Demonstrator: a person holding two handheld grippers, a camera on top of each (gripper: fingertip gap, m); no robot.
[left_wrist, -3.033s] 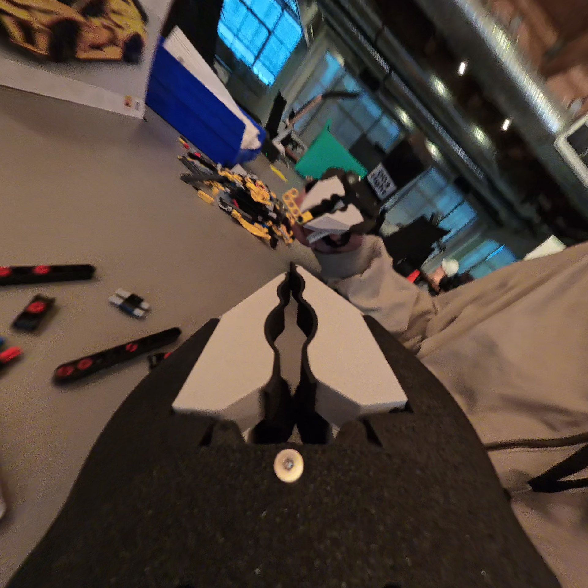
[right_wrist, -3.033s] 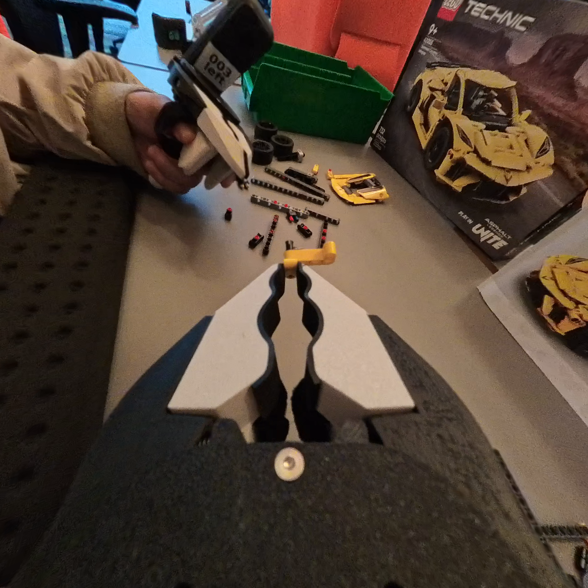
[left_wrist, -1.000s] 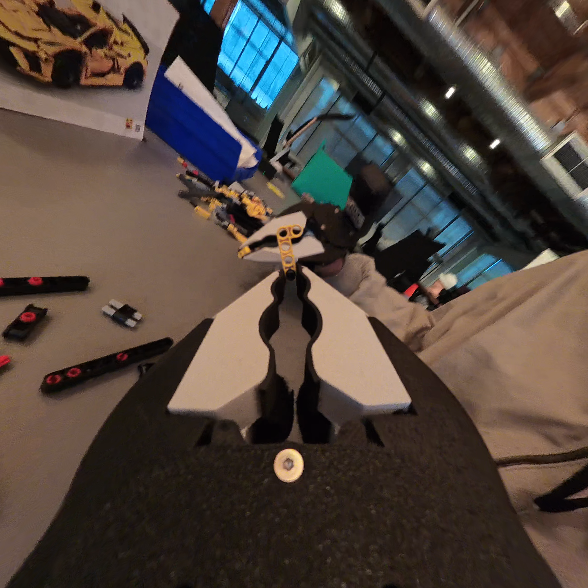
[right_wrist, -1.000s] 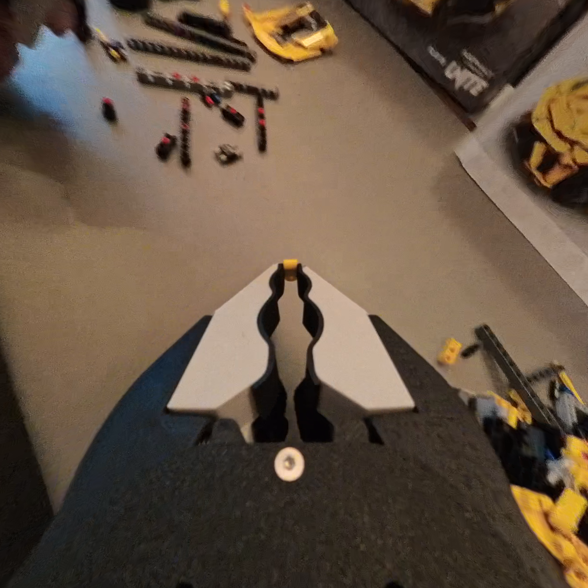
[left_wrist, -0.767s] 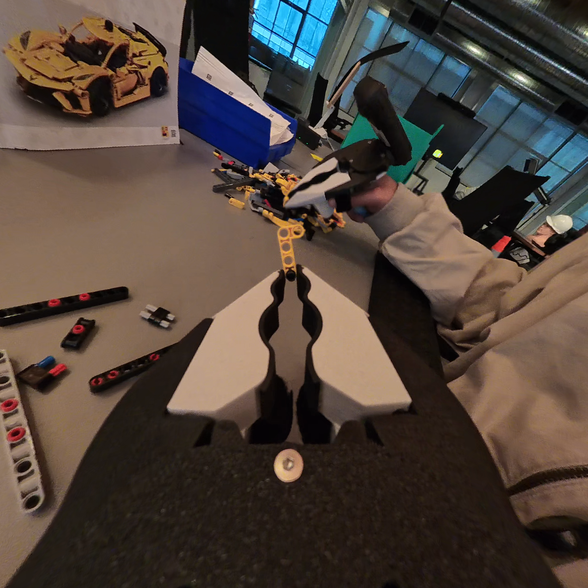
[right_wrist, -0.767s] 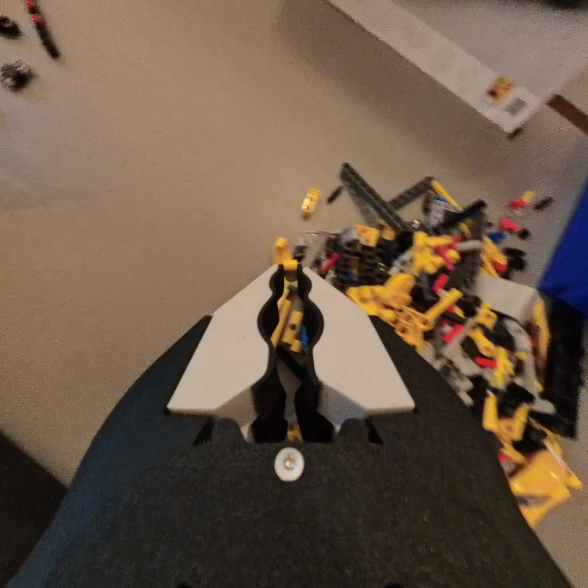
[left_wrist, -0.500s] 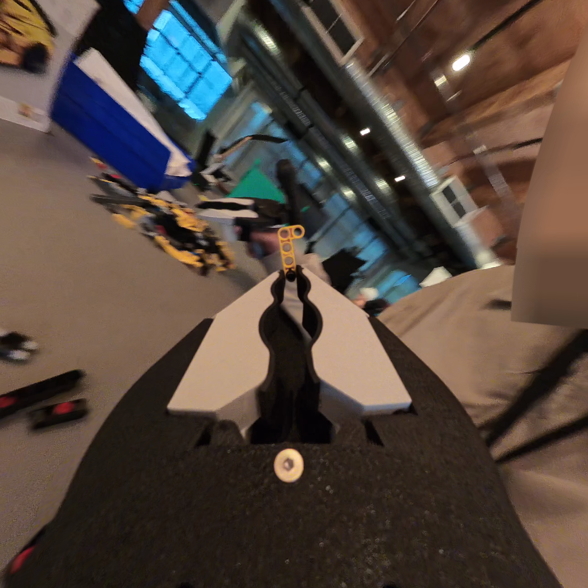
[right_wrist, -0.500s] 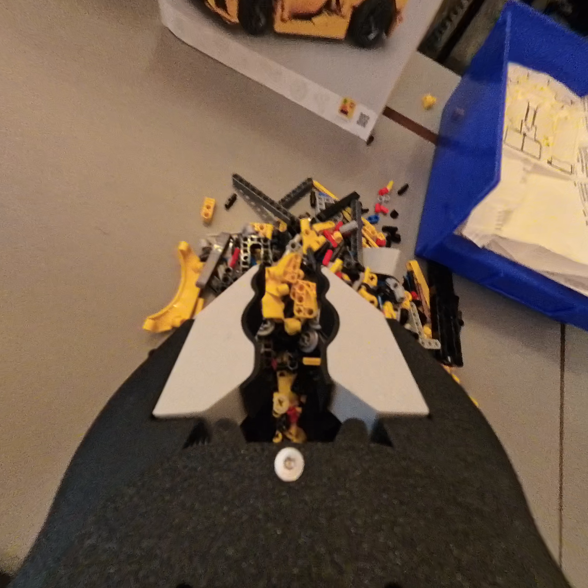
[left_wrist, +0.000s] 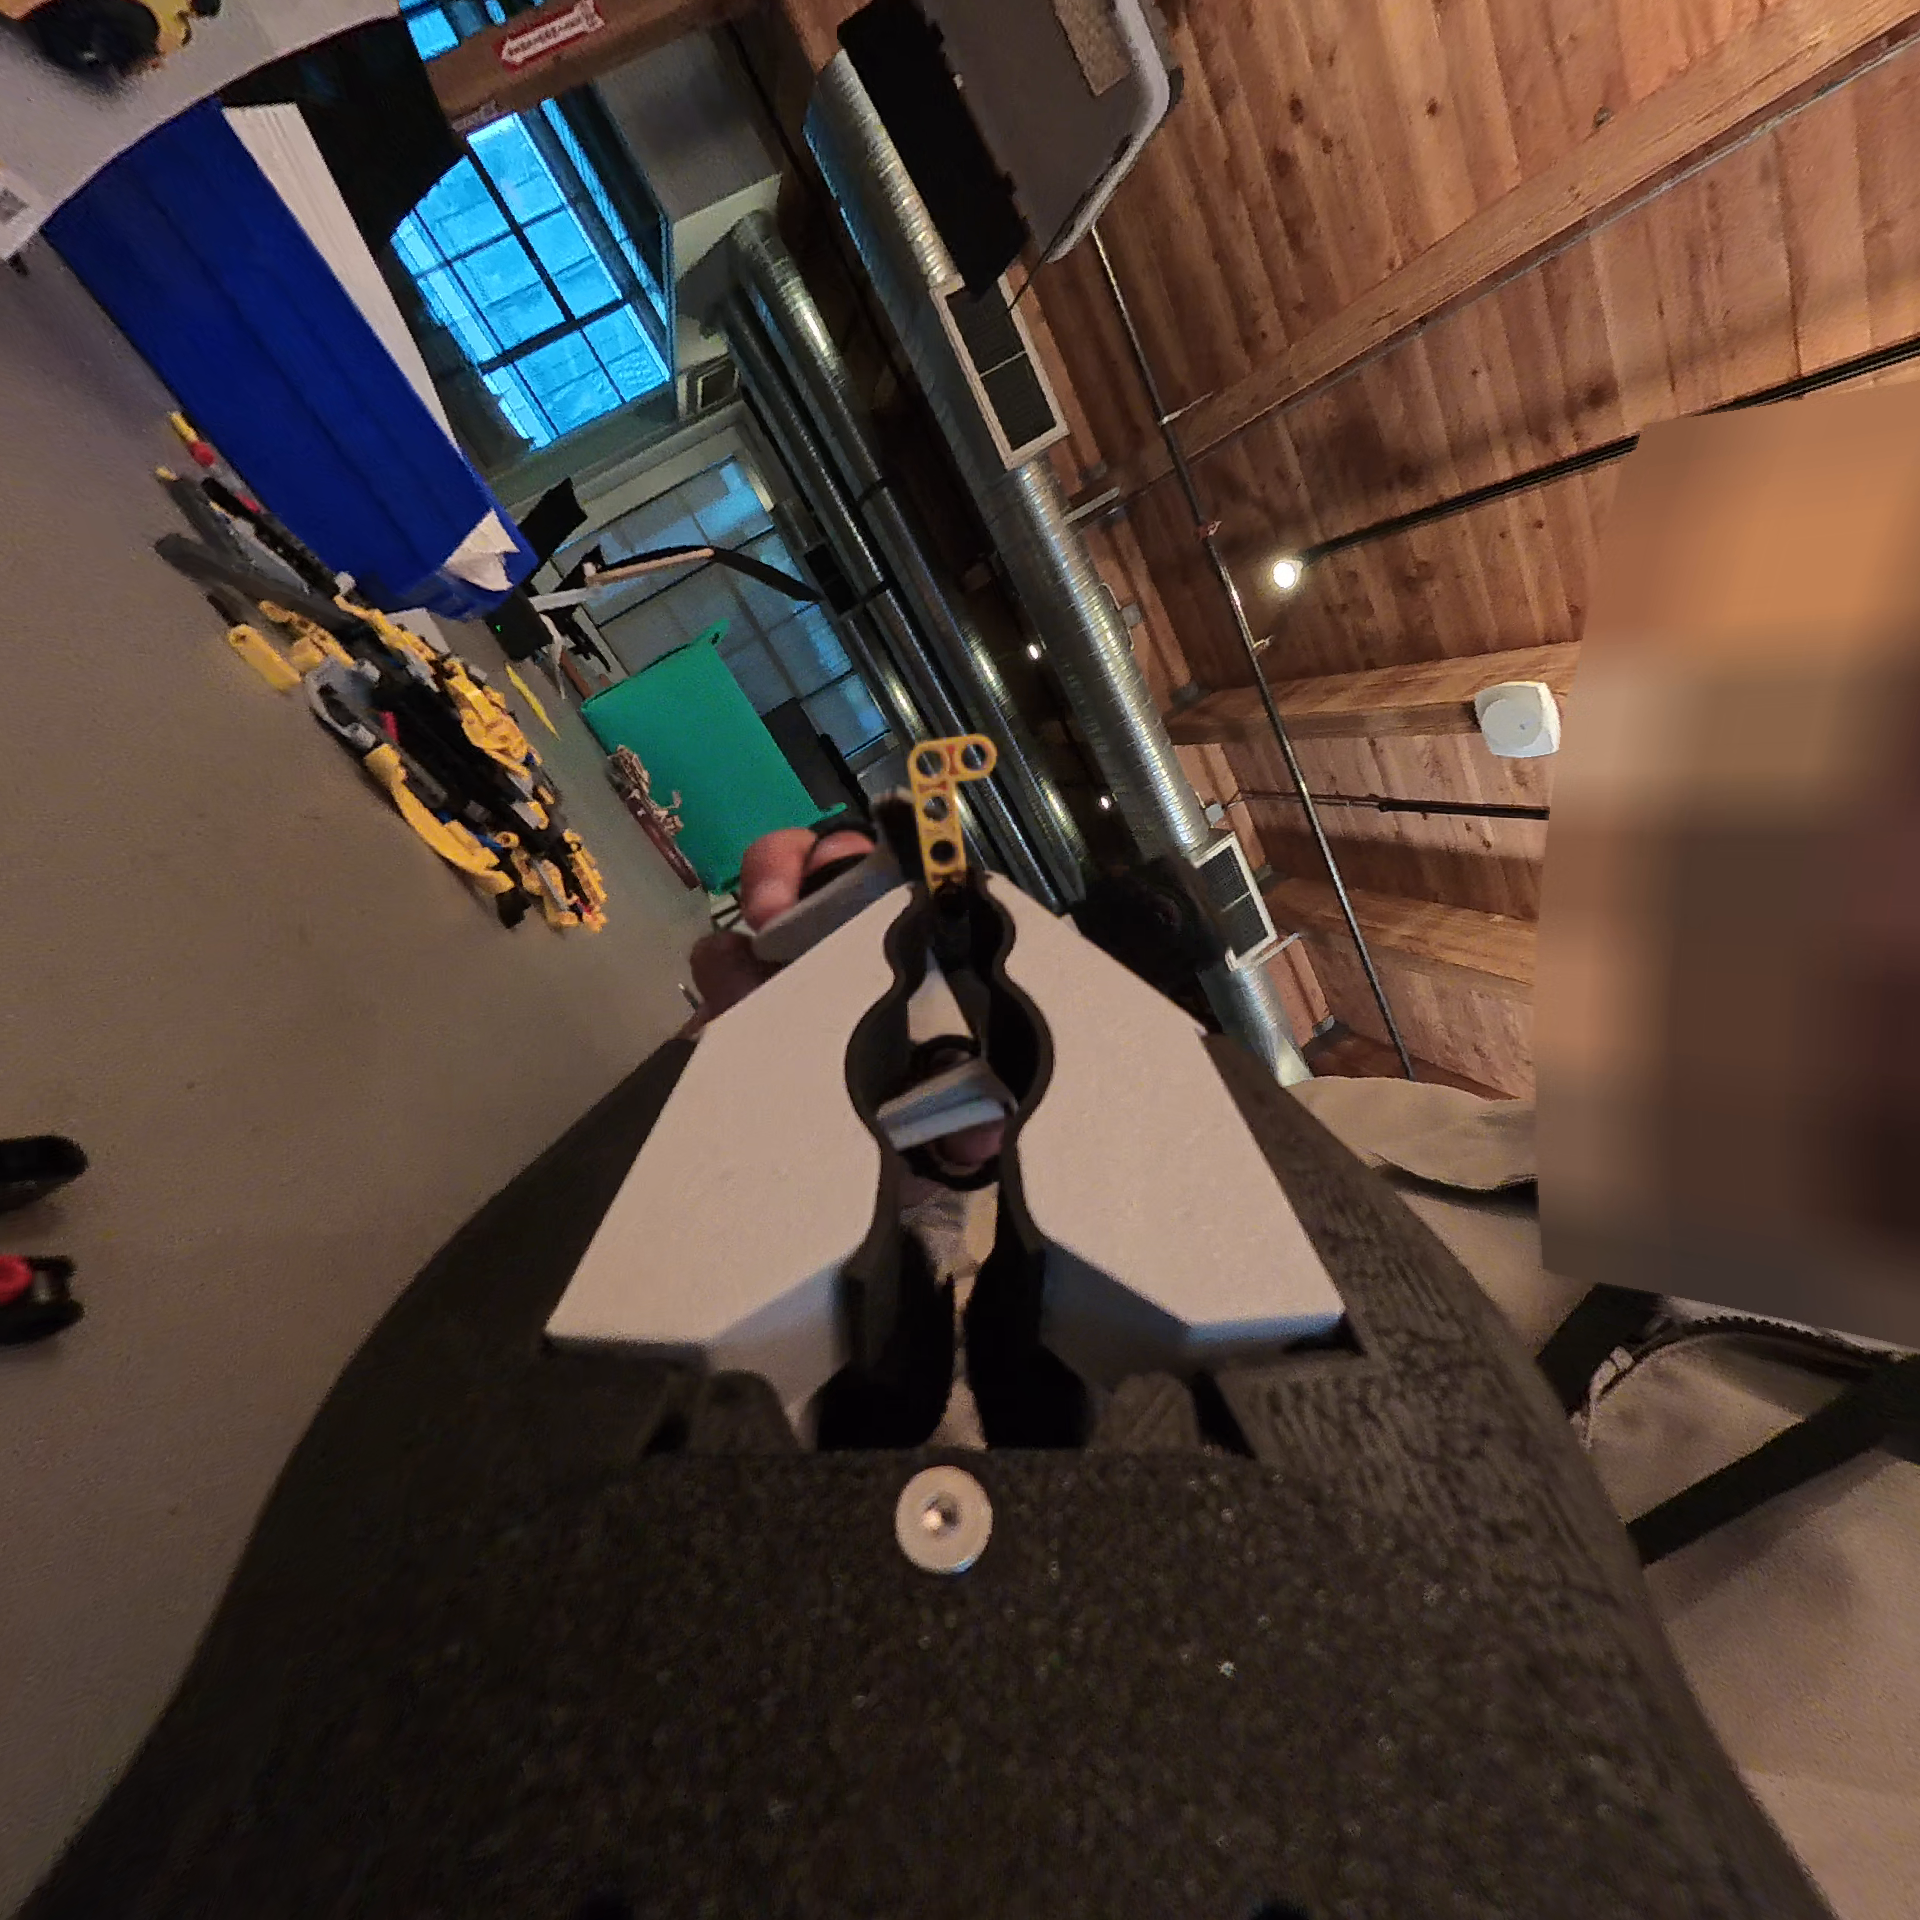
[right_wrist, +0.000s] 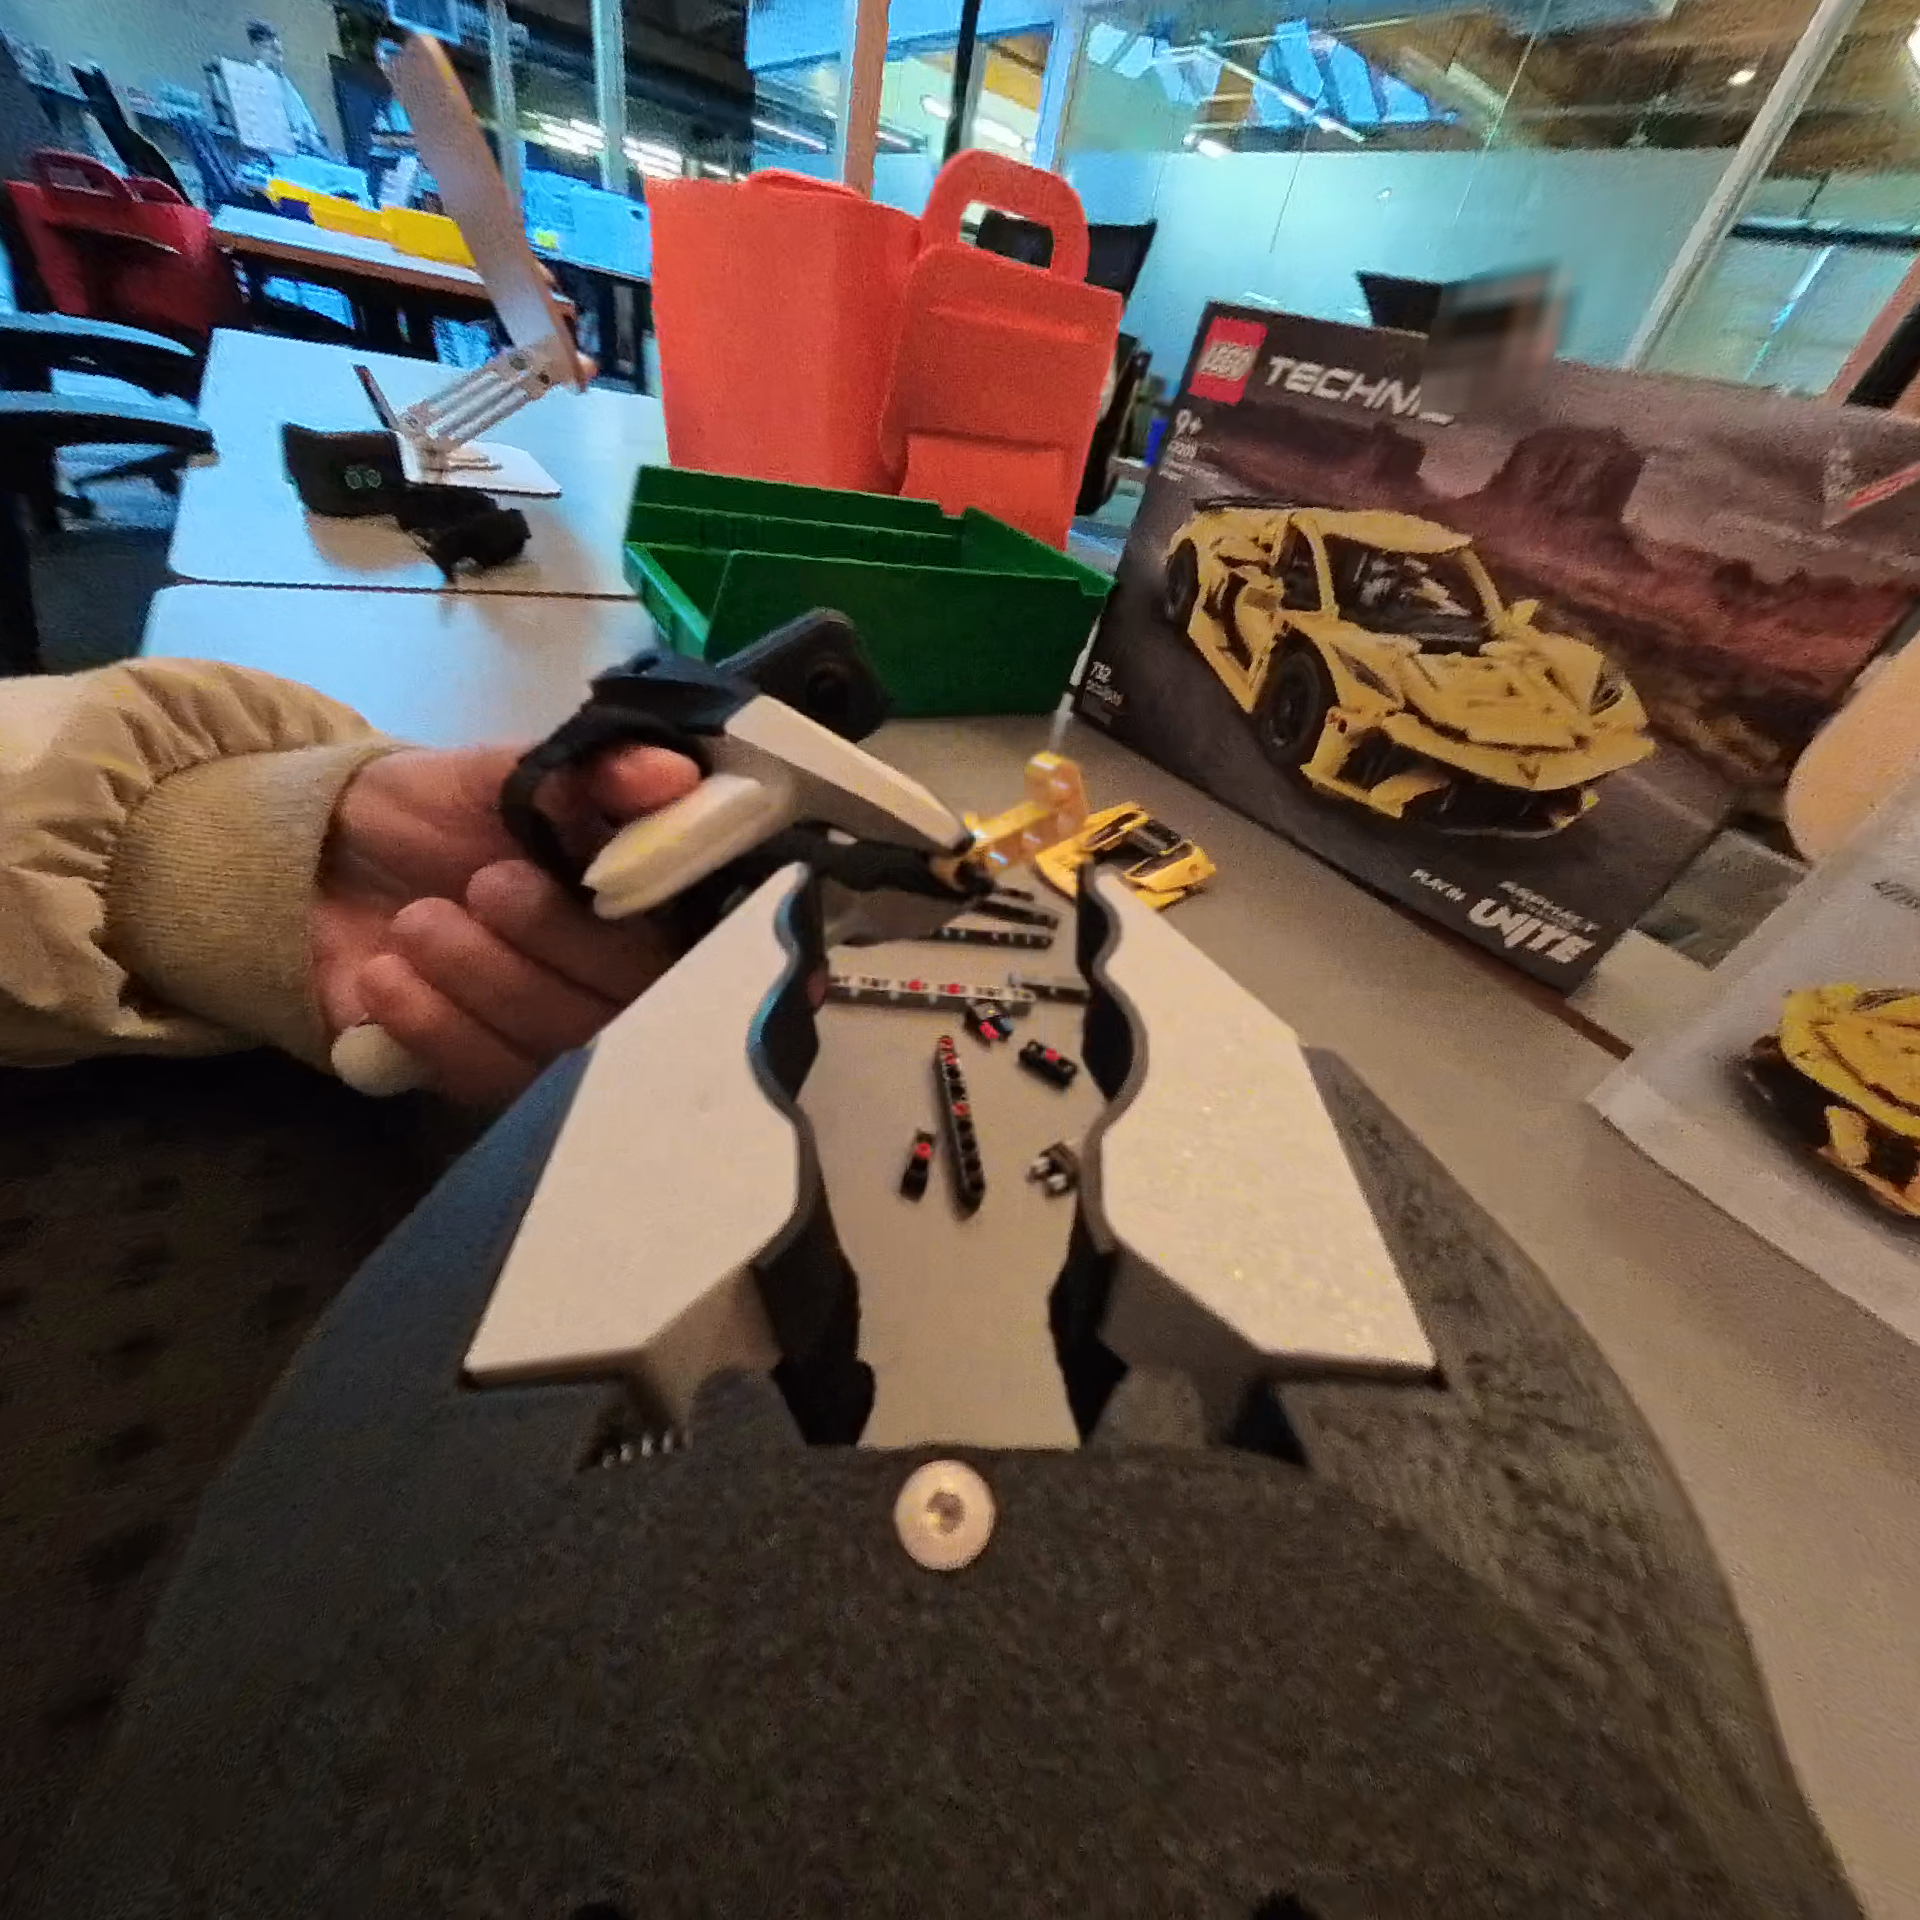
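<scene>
Left gripper (left_wrist: 948, 896) pinching only the yellow beam (left_wrist: 943, 802) end; right gripper (right_wrist: 940, 894) spread, empty beside it. Could twist loose if bumped.

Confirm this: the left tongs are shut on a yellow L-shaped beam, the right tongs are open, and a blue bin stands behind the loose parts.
Wrong on the bin: the right wrist view shows a green bin there. The left tongs are indeed shut on the yellow L-shaped beam, and the right tongs are open.

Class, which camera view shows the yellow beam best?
The left wrist view: the yellow beam stands sharp and upright in the shut left gripper, its holes countable. In the right wrist view the beam is blurred and angled, sticking out of the left gripper ahead of the open right gripper.
</scene>
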